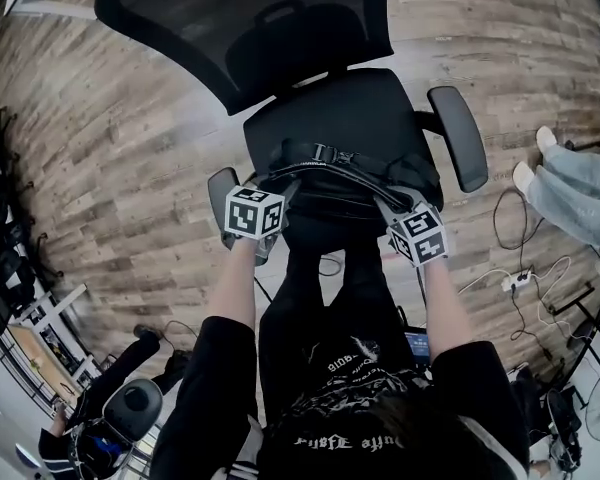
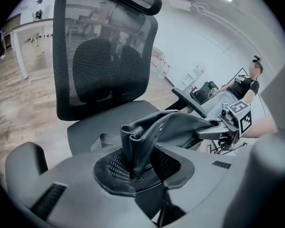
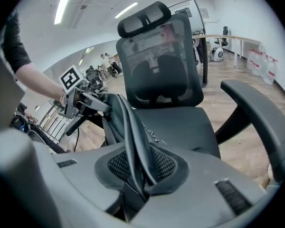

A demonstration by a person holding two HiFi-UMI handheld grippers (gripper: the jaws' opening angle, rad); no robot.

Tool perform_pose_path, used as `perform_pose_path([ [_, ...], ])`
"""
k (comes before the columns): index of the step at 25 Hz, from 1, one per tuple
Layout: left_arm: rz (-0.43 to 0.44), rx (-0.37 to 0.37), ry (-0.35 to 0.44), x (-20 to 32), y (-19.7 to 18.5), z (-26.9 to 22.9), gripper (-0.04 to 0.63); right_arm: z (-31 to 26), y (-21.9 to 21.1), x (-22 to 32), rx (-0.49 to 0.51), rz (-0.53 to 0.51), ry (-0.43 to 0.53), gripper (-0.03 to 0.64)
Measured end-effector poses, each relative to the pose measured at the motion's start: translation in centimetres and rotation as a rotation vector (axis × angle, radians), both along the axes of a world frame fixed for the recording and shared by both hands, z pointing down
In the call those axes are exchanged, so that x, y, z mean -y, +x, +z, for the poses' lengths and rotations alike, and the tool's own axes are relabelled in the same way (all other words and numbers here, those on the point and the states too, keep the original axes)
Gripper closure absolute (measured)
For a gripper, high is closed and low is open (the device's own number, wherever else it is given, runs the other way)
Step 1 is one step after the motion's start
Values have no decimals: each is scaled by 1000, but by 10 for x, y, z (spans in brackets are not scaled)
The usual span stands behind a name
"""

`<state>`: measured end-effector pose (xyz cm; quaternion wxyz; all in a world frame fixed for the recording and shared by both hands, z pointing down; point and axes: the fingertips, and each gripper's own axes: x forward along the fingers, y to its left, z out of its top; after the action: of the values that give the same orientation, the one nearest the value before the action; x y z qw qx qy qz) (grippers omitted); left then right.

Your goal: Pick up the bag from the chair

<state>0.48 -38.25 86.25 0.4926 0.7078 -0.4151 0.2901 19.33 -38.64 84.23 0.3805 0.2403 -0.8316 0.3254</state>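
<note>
A black bag [image 1: 330,173] lies at the front of the black office chair's seat [image 1: 350,108]. My left gripper [image 1: 280,185] is at the bag's left end and my right gripper [image 1: 385,201] at its right end. In the left gripper view the left gripper [image 2: 137,167] is shut on a bunched fold of the bag [image 2: 147,137], and the right gripper [image 2: 230,122] shows across the bag. The right gripper view has the right gripper [image 3: 140,167] shut on a flat black edge of the bag [image 3: 130,132], with the left gripper [image 3: 83,101] beyond.
The mesh backrest [image 1: 250,18] rises behind the seat, with armrests at left [image 1: 220,183] and right [image 1: 460,133]. A seated person's legs [image 1: 570,183] are at the right. Cables and a power strip [image 1: 520,278] lie on the wood floor. A second chair [image 1: 130,408] stands at bottom left.
</note>
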Motion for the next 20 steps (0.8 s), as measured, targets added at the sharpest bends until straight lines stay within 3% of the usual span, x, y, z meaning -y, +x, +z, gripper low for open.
perform_pose_path([
  [13, -35, 16, 42, -24, 0, -32, 522, -30, -1, -26, -4, 109, 4, 554],
  [20, -48, 28, 110, -34, 0, -66, 522, -63, 0, -33, -8, 130, 69, 554],
])
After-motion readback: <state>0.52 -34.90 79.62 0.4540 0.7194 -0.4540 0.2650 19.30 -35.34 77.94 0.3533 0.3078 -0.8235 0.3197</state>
